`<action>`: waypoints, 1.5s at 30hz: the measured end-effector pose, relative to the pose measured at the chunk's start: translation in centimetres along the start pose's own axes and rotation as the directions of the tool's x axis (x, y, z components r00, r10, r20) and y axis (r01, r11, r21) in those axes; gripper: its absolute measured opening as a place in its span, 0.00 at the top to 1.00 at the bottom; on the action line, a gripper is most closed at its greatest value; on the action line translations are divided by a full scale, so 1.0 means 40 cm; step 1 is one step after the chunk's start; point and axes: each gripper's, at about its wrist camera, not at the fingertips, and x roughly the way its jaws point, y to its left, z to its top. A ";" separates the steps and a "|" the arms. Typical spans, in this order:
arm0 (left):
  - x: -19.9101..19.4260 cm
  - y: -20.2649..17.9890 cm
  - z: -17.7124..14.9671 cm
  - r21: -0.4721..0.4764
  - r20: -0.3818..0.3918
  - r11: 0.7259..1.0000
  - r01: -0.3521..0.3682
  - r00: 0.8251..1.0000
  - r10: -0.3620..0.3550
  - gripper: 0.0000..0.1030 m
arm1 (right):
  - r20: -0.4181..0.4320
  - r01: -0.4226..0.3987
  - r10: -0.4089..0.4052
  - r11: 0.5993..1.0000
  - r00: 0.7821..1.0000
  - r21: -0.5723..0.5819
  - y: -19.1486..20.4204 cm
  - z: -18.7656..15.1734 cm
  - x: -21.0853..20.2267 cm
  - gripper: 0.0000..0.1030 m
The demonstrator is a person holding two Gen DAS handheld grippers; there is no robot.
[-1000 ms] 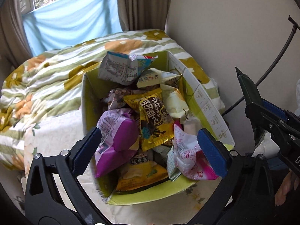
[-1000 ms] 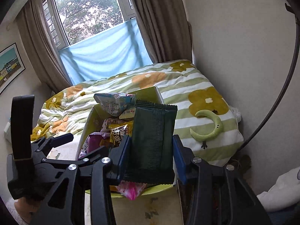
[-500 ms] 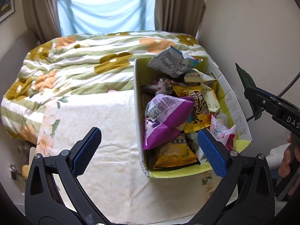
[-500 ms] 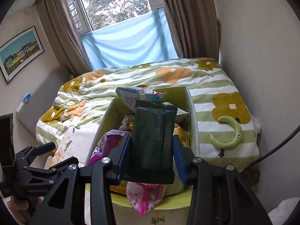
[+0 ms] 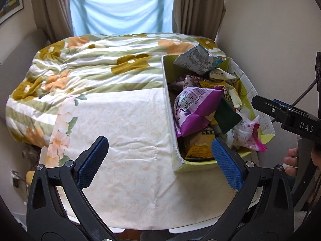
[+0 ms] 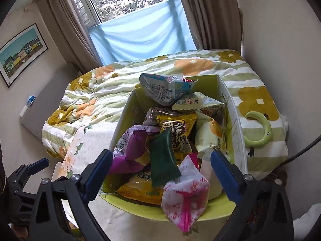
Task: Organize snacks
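On top of the heap in the yellow-green snack box (image 6: 128,108), the dark green packet (image 6: 163,160) lies loose, tilted against the other bags. Its long axis runs roughly from the far side of the box toward the near rim, the crimped near end resting on the pink-and-white packet (image 6: 186,192) and the far end leaning by the yellow packet (image 6: 176,134). A purple bag (image 6: 130,150) sits just left of it, and a crumpled white-and-blue bag (image 6: 164,90) tops the far end of the pile.

Both pads of the right claw (image 6: 161,172) stand wide apart, 1 on each side of the green packet and clear of it; its jaws have just been opening, with nothing gripped. Wide and empty too, the left claw (image 5: 160,160) hangs over the pale floral cloth (image 5: 124,132) on the worktop, left of the box, its right pad near the box's near corner. Behind the box lies a bed (image 5: 90,68) with a green-striped flowered cover.
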 end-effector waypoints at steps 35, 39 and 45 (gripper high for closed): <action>-0.488 0.197 -0.187 0.009 0.327 0.997 -0.077 0.943 0.070 0.01 | 0.269 0.227 -0.206 0.973 0.941 -0.049 0.346 -0.237 -0.382 0.05; -0.489 0.194 -0.188 0.011 0.332 0.997 -0.079 0.940 0.071 0.01 | 0.263 0.230 -0.209 0.972 0.942 -0.050 0.347 -0.242 -0.381 0.05; -0.488 0.190 -0.186 0.015 0.338 0.996 -0.082 0.938 0.073 0.01 | 0.270 0.237 -0.214 0.970 0.939 -0.054 0.350 -0.241 -0.383 0.05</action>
